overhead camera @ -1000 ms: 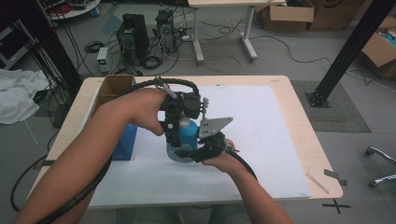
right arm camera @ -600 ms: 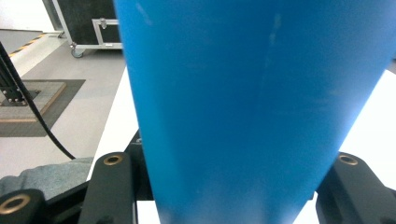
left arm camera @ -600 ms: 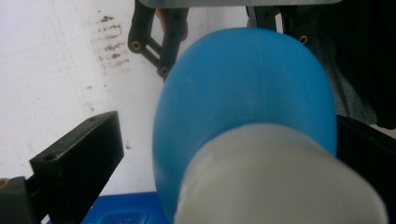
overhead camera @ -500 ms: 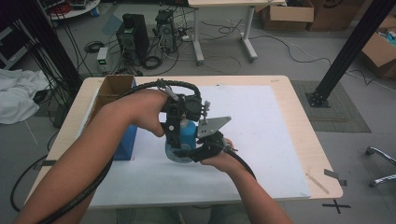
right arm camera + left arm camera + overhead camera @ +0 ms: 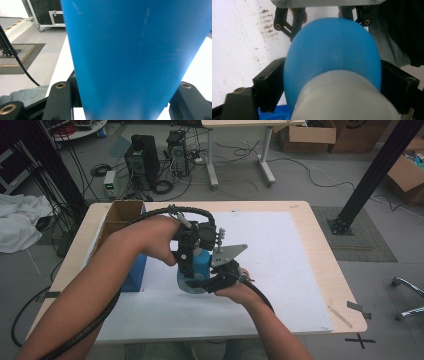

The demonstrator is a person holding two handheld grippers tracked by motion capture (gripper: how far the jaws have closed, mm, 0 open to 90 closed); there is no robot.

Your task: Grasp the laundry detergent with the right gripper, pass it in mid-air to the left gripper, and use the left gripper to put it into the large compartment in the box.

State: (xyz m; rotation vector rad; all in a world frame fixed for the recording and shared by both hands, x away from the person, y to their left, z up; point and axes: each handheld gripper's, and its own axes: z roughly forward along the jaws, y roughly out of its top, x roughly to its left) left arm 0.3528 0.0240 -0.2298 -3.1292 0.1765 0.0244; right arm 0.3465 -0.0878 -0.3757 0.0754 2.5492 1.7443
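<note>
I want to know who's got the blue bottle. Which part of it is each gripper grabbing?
The right gripper clamps the blue bottle around its body. The left gripper, jaws just closing, sits at its white cap; a firm grip there cannot be told.

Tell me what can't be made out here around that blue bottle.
- Bottle base: high view, hidden behind the right claw and hand.
- Bottle top: cut off by the upper edge in the right claw view; a blurred white part fills the bottom of the left claw view.
- Left claw pads: left claw view, the bottle's bulge covers where they meet it.
- Box contents: high view, too dark to tell.
</note>
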